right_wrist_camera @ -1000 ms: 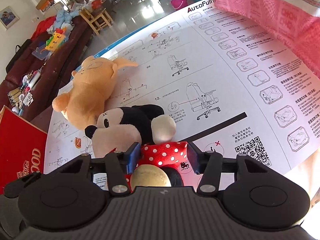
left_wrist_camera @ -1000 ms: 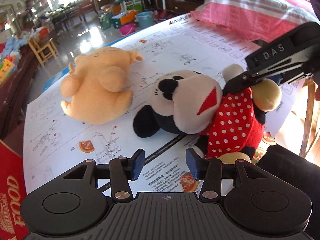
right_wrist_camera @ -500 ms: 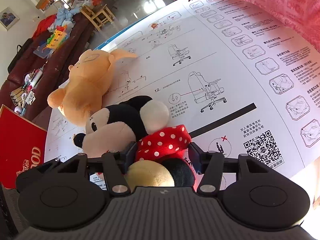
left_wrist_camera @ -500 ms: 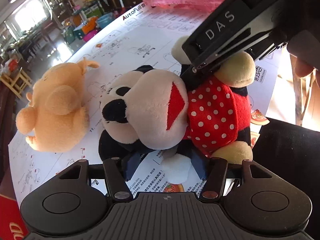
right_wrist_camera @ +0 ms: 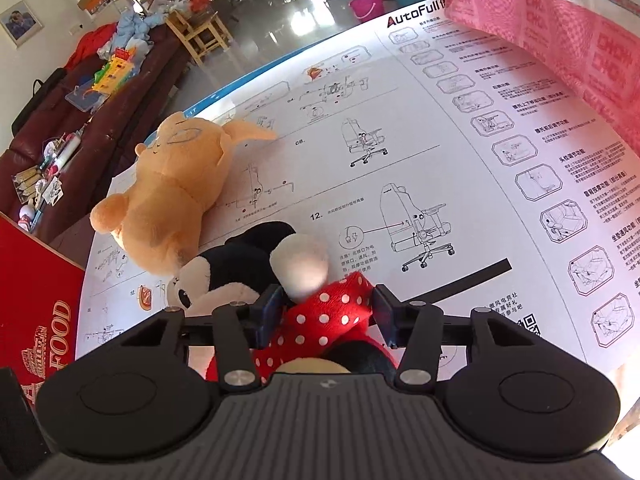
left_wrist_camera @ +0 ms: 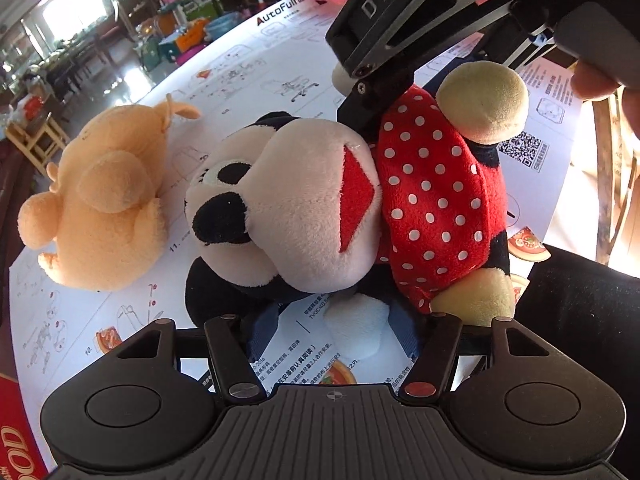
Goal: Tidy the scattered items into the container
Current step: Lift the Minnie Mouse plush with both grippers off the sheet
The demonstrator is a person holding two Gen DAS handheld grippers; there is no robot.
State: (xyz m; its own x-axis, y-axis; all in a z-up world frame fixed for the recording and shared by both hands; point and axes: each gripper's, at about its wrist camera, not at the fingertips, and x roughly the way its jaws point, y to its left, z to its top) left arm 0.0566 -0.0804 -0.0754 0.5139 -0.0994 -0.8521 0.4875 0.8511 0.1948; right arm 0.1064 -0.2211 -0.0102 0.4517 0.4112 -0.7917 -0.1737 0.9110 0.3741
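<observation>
On the instruction sheet [right_wrist_camera: 460,184], both closing grippers, left gripper [left_wrist_camera: 334,330] and right gripper [right_wrist_camera: 324,316], straddle the mouse plush [left_wrist_camera: 320,208]; grip uncertain.

Table [right_wrist_camera: 224,92], instruction sheet [right_wrist_camera: 460,168], mouse plush [left_wrist_camera: 320,208], orange plush [left_wrist_camera: 108,208]

You can read "AutoFull" atop the instruction sheet [right_wrist_camera: 440,184], with step numbers 08. and 12. "FOOD" marks the red box [right_wrist_camera: 44,320]; "DAS" is on the right gripper [left_wrist_camera: 384,92].
</observation>
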